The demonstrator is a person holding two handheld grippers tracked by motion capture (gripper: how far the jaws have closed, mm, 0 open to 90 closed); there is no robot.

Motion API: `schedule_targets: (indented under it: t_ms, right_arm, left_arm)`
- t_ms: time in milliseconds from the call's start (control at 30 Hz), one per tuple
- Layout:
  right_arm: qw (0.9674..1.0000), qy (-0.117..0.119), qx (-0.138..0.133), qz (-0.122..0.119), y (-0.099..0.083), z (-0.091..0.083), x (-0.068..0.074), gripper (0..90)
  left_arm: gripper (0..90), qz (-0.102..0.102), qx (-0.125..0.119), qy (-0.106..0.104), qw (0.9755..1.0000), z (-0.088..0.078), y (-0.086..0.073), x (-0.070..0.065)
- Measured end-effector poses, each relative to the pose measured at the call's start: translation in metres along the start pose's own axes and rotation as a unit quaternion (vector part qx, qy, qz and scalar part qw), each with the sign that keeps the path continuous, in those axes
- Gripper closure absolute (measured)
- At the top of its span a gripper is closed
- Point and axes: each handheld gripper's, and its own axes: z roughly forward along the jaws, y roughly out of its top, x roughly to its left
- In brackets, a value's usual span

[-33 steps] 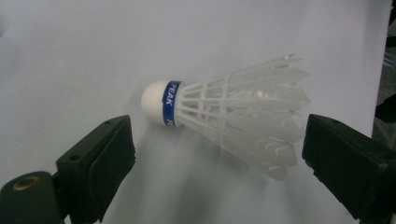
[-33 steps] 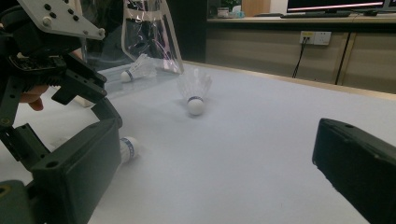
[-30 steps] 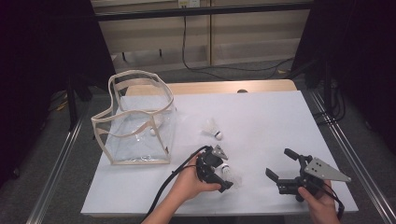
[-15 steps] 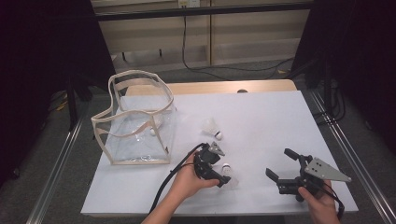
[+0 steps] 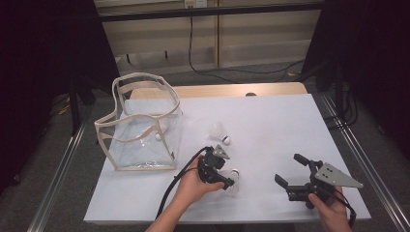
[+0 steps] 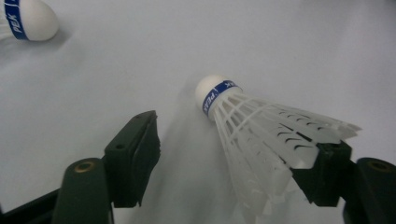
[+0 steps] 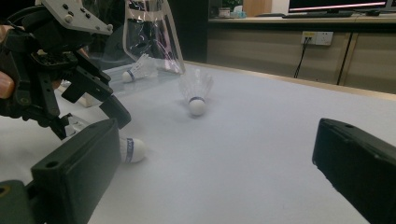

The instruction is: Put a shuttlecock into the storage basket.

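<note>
A white shuttlecock (image 6: 261, 135) with a blue band lies on its side on the white table (image 5: 270, 121). It lies between the jaws of my left gripper (image 6: 233, 154). The jaws have just been closing: one pad touches the feathers, the other stands clear of them. From above, the left gripper (image 5: 227, 175) tilts down over this shuttlecock (image 5: 235, 174). My right gripper (image 5: 289, 169) is held open low over the table's front right, with nothing between its jaws. Its own view shows the left gripper (image 7: 88, 93) and the shuttlecock's cork (image 7: 133, 149).
A second shuttlecock (image 5: 220, 131) stands on its cork mid-table, also seen at the corner (image 6: 28, 18). A clear bag with beige trim (image 5: 140, 128) stands open at the left with a third shuttlecock (image 5: 157, 137) inside. Metal rails run along both table sides.
The left gripper's jaws have narrowed around the lying shuttlecock, with the hand shifting only slightly. The right gripper has kept still.
</note>
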Motion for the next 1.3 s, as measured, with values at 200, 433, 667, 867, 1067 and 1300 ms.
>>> schedule_targets:
  t_ms: [200,433,667,867,1067,1300]
  right_arm:
    - [1.0000,0.000,0.000,0.000,0.000,0.000,0.000,0.7]
    - [1.0000,0.001,0.000,0.000,0.000,0.000,0.000,0.7]
    - [1.0000,0.000,0.000,0.001,0.000,0.000,0.000,0.7]
    - [1.0000,0.000,-0.001,0.002,0.000,0.000,0.000,0.7]
    - [1.0000,0.000,-0.001,0.002,0.000,0.000,0.000,0.7]
    - [1.0000,0.000,0.000,0.000,0.000,0.000,0.000,0.7]
  left_arm:
    - [44.4,0.000,-0.006,0.002,1.0000,-0.001,0.000,0.003]
    - [71.0,0.004,-0.015,-0.004,0.9999,-0.004,-0.001,0.008]
    - [87.1,-0.010,-0.016,-0.039,0.9991,-0.003,-0.001,0.012]
    - [88.4,-0.029,-0.022,-0.055,0.9979,-0.006,-0.001,0.013]
    - [88.5,-0.042,-0.028,-0.071,0.9962,-0.014,0.000,0.015]
    - [88.6,-0.042,-0.024,-0.078,0.9957,-0.024,0.003,0.016]
